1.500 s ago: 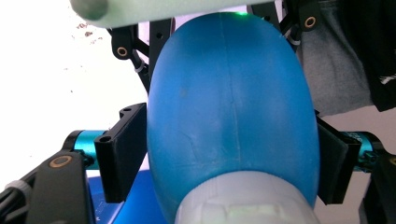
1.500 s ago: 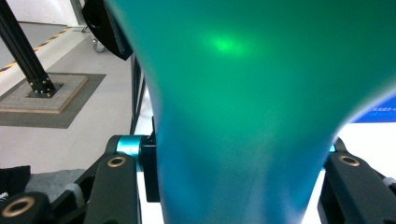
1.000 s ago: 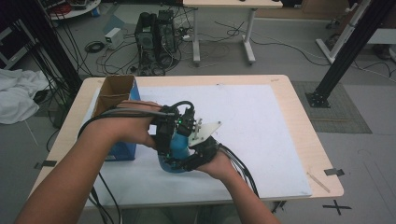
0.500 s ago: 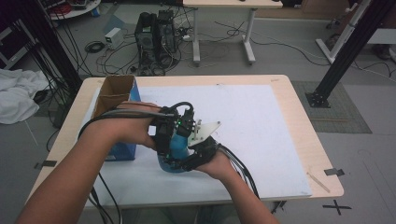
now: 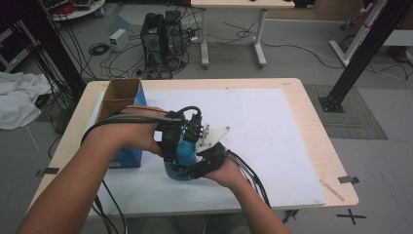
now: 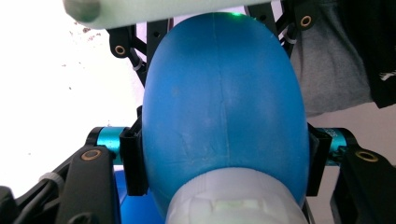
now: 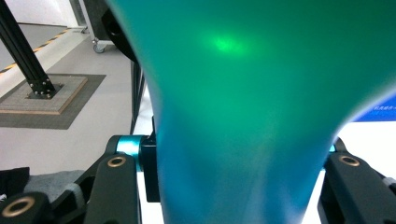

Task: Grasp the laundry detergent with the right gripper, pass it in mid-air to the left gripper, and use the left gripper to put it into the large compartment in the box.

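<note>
while both tools meet over the desk [image 5: 292, 146], the left tool [image 6: 224, 154], jaws just closing, pinches the blue bottle [image 6: 224, 116] at its sides. the right tool [image 7: 238, 172] clamps its narrower part. from above, a cardboard box [image 5: 119, 95] stands just beside them, with a white cap [image 6: 233, 205] close up.

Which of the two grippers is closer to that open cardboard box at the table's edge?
Left. The left gripper sits just beside the cardboard box, clamped on the blue bottle; the right gripper grips it from the far side.
</note>
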The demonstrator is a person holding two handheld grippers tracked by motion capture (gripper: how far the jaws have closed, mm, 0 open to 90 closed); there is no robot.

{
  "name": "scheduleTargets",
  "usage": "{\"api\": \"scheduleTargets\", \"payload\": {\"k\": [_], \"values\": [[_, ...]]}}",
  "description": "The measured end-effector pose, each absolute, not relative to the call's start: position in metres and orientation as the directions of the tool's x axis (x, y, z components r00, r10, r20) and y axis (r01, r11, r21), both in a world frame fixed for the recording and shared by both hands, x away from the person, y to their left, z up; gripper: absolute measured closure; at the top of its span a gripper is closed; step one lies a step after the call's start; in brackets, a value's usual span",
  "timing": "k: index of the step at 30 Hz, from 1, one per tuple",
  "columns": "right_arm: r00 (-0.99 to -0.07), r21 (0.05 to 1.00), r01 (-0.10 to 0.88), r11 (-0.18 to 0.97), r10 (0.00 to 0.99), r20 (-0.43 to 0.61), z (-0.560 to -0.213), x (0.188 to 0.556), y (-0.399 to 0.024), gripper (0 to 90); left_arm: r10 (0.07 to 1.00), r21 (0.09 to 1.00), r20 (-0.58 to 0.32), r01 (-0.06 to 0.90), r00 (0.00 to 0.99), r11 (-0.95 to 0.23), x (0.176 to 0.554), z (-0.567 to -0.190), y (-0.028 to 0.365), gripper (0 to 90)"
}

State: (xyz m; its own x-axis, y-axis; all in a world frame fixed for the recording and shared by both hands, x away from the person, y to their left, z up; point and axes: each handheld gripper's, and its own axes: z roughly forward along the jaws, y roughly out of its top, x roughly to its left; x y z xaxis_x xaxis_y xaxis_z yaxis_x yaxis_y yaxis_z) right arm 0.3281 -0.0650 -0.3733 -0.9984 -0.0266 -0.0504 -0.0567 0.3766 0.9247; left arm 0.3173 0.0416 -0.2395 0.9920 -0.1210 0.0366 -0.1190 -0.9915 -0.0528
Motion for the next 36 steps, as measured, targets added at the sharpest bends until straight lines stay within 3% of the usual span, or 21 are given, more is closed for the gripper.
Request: {"api": "scheduleTargets", "payload": {"k": [2,4,9,22,24,26,28,30,36], "values": [[-0.996,0.928,-0.093,0.359,-0.035,-0.087,-0.373,0.330,-0.064,44.9,-0.119,-0.056,0.040,-0.116,0.992,-0.992,0.317,-0.240,0.041,36.7],[-0.999,0.923,-0.037,0.383,-0.018,-0.032,-0.373,0.326,-0.066,44.9,-0.119,-0.058,0.045,-0.116,0.992,-0.992,0.316,-0.240,0.041,36.8],[-1.000,0.917,-0.004,0.399,-0.008,-0.001,-0.373,0.324,-0.067,45.0,-0.123,-0.066,0.053,-0.120,0.991,-0.991,0.316,-0.240,0.041,37.3],[-1.000,0.920,-0.019,0.392,-0.018,-0.013,-0.371,0.326,-0.069,43.1,-0.086,-0.075,0.062,-0.081,0.994,-0.994,0.315,-0.238,0.037,38.3],[-0.998,0.923,-0.061,0.381,-0.016,-0.059,-0.372,0.327,-0.068,38.9,-0.090,-0.070,0.059,-0.086,0.994,-0.994,0.315,-0.237,0.036,38.3],[-0.999,0.918,-0.040,0.395,-0.013,-0.038,-0.372,0.327,-0.068,32.1,-0.088,-0.070,0.066,-0.083,0.994,-0.994,0.315,-0.234,0.036,38.3],[-1.000,0.914,-0.014,0.405,-0.006,-0.012,-0.372,0.324,-0.070,30.1,-0.081,-0.071,0.062,-0.077,0.995,-0.994,0.316,-0.233,0.036,38.3],[-0.998,0.933,-0.065,0.354,-0.012,-0.065,-0.370,0.326,-0.071,28.0,-0.049,-0.070,0.059,-0.045,0.997,-0.996,0.315,-0.232,0.038,38.3],[-0.999,0.926,-0.016,0.377,0.034,-0.031,-0.365,0.324,-0.084,23.0,-0.049,-0.078,0.050,-0.045,0.998,-0.996,0.322,-0.230,0.042,38.2]]}}
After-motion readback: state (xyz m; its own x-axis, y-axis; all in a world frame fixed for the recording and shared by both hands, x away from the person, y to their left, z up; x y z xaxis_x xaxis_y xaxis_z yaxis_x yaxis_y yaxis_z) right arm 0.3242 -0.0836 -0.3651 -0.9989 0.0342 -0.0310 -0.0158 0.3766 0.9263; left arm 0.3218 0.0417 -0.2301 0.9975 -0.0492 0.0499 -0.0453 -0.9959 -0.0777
